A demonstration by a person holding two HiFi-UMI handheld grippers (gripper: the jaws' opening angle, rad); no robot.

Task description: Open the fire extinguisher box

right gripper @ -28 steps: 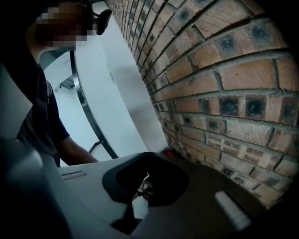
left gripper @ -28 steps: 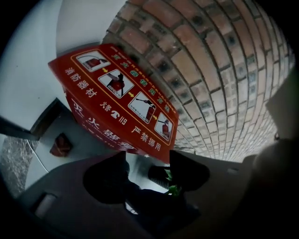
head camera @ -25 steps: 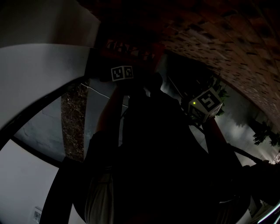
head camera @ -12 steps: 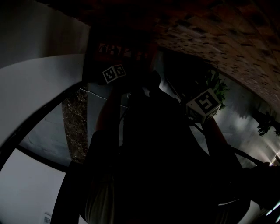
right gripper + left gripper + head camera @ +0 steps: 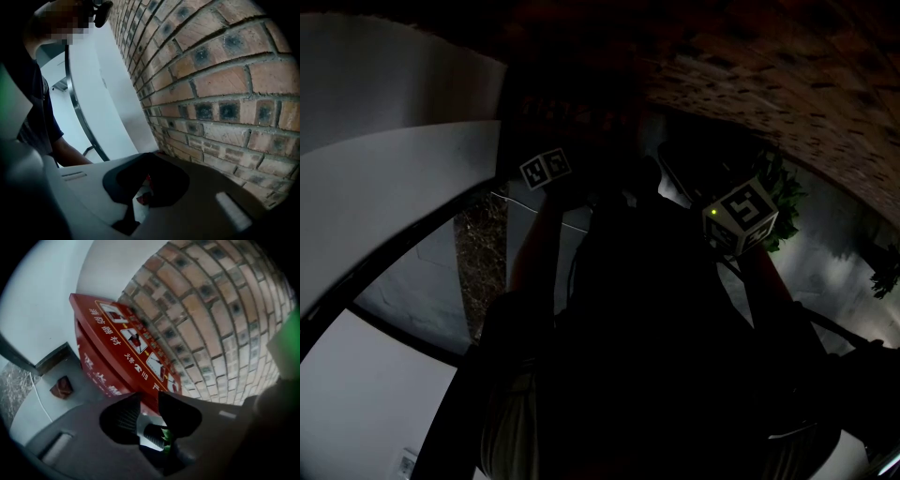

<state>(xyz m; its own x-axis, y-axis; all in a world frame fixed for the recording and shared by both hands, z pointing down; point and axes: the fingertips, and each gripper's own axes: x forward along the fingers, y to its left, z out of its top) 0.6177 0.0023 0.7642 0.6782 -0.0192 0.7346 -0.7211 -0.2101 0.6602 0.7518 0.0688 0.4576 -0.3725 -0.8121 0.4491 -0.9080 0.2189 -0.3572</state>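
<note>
The red fire extinguisher box (image 5: 119, 359) stands against the brick wall (image 5: 211, 310), with its picture-printed lid (image 5: 136, 341) facing up. My left gripper (image 5: 149, 405) is at the lid's front edge. Its jaws are closing, and the red edge fills the narrow gap between the pads (image 5: 125, 417). In the dark head view the box (image 5: 572, 108) is barely visible, with the left marker cube (image 5: 546, 167) just below it. My right gripper (image 5: 146, 180) hangs beside the brick wall (image 5: 225, 79) with its jaws together, holding nothing. Its marker cube (image 5: 742, 216) is off to the right.
A curved white wall (image 5: 51, 291) with a dark band (image 5: 356, 281) runs left of the box. A small red-brown block (image 5: 62, 386) and a white cable (image 5: 40, 399) lie on the floor. A green plant (image 5: 783, 202) stands at the right. The person's forearm (image 5: 70, 154) shows in the right gripper view.
The head view is too dark to show the jaws. The left marker cube has slid slightly left and stays at the box's front, and the right cube has barely moved.
</note>
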